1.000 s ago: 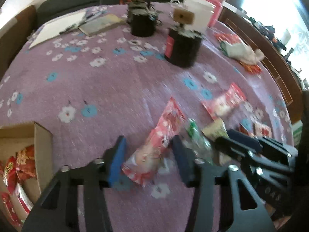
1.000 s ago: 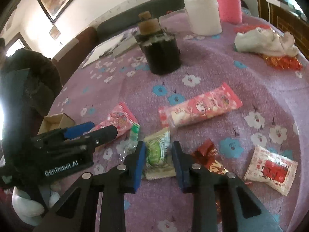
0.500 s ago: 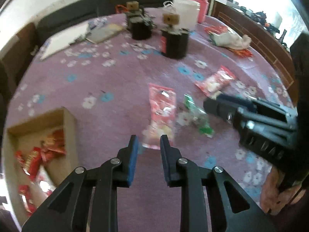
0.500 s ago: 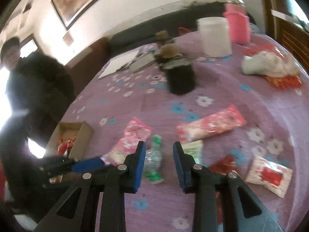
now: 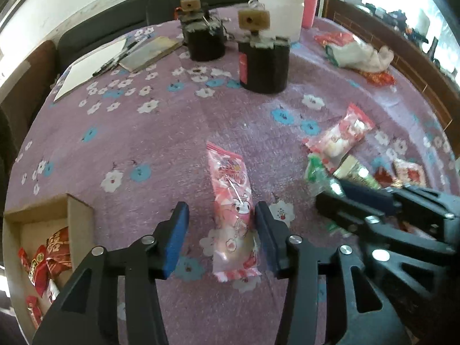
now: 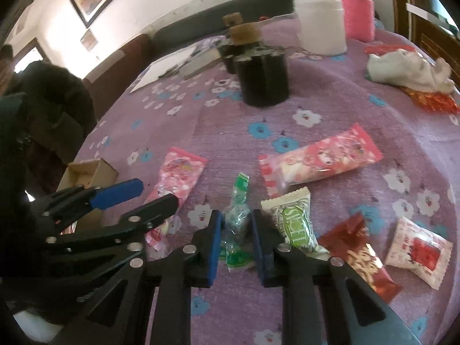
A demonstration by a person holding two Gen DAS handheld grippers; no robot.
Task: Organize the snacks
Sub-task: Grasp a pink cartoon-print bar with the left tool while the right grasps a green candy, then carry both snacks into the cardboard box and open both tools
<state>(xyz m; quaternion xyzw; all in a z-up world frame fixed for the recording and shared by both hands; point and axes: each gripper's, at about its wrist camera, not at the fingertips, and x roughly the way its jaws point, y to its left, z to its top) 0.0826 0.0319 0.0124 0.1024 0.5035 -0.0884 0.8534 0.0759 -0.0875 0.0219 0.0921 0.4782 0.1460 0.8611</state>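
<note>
- Since the earlier frames, the left gripper (image 5: 221,240) has widened; its fingers are opening astride the pink snack pack (image 5: 233,215), which lies flat on the counter (image 5: 161,132).
- Left wrist view only: cardboard box (image 5: 77,224) interior, containing red packets (image 5: 47,256).
- Right wrist view only: right gripper (image 6: 236,243) fingers clamped on the green candy wrapper (image 6: 237,224), and the white-red packet (image 6: 417,256) at far right.

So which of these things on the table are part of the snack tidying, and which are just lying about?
Part of the job:
left tongs
right tongs
pink packet
green candy
cardboard box

Lying about:
black pots
white jar
crumpled cloth
papers
</note>
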